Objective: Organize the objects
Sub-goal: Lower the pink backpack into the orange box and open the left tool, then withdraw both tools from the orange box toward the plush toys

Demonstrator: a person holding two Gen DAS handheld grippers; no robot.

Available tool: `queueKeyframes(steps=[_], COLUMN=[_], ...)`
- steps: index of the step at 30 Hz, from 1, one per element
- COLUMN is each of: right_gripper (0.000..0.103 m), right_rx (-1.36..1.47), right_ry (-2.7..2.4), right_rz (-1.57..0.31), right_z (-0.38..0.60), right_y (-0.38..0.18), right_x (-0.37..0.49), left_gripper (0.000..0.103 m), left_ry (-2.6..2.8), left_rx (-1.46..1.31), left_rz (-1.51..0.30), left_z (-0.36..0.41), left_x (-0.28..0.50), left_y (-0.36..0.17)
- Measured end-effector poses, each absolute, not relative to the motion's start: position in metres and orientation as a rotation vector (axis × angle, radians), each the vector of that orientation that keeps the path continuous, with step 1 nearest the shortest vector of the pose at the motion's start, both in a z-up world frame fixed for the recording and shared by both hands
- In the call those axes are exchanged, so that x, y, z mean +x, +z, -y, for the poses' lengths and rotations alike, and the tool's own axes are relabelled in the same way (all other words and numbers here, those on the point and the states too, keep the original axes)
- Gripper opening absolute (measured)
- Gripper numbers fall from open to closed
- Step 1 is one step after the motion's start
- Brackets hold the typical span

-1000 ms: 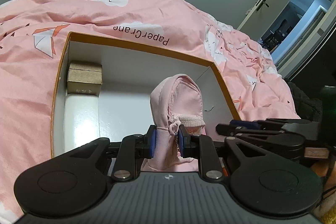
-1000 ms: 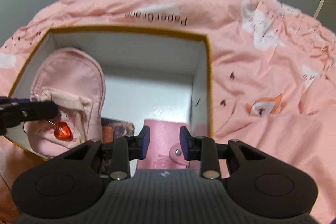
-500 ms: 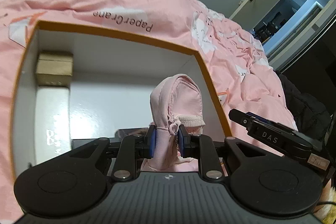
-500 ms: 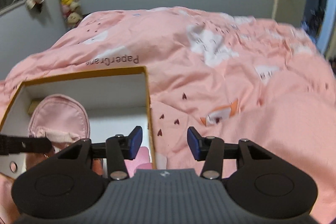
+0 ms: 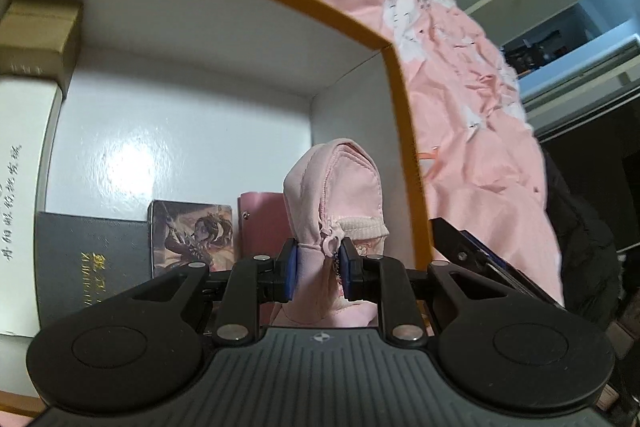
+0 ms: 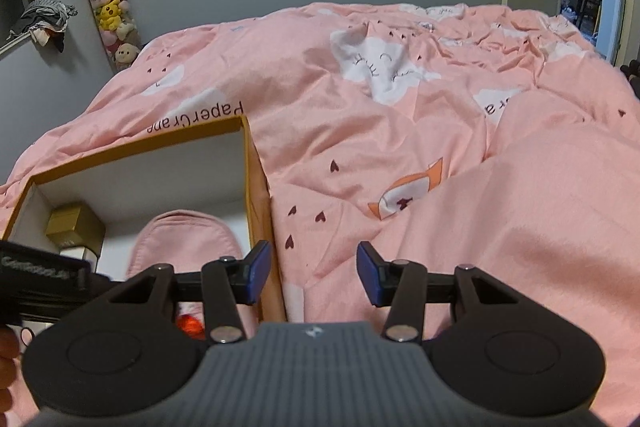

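**Left gripper pinches pink pouch over box; right gripper spread, empty**

Left gripper (image 5: 319,273): blue pads pinched on the pink pouch (image 5: 334,195) at its zipper end, pouch standing upright between the fingers, down in the orange-rimmed box (image 5: 280,7) near the right wall, about 3 o'clock of the box floor. Small zipper pull and a thin chain hang at the right pad.

Inside the box, left wrist view: tan carton (image 5: 38,31) at 10 o'clock corner, white box (image 5: 24,163) just below it along the left wall, dark book with gold lettering (image 5: 88,259) at 7 o'clock, illustrated card box (image 5: 192,239) beside it, pink wallet (image 5: 262,223) partly hidden behind the pouch.

Right gripper (image 6: 313,277): fingers spread, jaws opened within the last second, nothing between them. It sits over the pink duvet (image 6: 440,131), just right of the box's right wall. Right wrist view shows the pouch at 8 o'clock, a red charm under the left finger, the other gripper's body at 9 o'clock.

Box rests on the duvet.
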State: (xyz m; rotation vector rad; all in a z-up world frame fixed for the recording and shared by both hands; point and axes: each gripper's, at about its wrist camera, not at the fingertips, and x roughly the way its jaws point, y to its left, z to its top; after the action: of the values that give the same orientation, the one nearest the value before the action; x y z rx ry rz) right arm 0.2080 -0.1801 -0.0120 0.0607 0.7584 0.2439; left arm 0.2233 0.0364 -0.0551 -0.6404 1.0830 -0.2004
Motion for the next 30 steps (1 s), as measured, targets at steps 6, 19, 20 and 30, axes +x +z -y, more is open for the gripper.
queueKeyframes(steps=[6, 19, 20, 30], right_gripper=[0.05, 0.05, 0.05, 0.05], right_rx=[0.082, 0.091, 0.092, 0.113], right_ry=[0.258, 0.27, 0.272, 0.352], right_rz=[-0.777, -0.754, -0.745, -0.65], right_z=[0.185, 0.19, 0.19, 0.187], right_y=[-0.018, -0.011, -0.009, 0.021], right_x=[0.209, 0.202, 0.199, 0.148], left_gripper=[0.027, 0.051, 0.051, 0.051], left_ry=[-0.129, -0.086, -0.096, -0.162], left_rx=[-0.707, -0.514, -0.509, -0.383], left_rz=[-1.123, -1.112, -1.085, -0.873], left_z=[-0.036, -0.024, -0.026, -0.048], left_x=[0.229, 0.22, 0.214, 0.127], left_y=[-0.077, -0.058, -0.05, 0.028])
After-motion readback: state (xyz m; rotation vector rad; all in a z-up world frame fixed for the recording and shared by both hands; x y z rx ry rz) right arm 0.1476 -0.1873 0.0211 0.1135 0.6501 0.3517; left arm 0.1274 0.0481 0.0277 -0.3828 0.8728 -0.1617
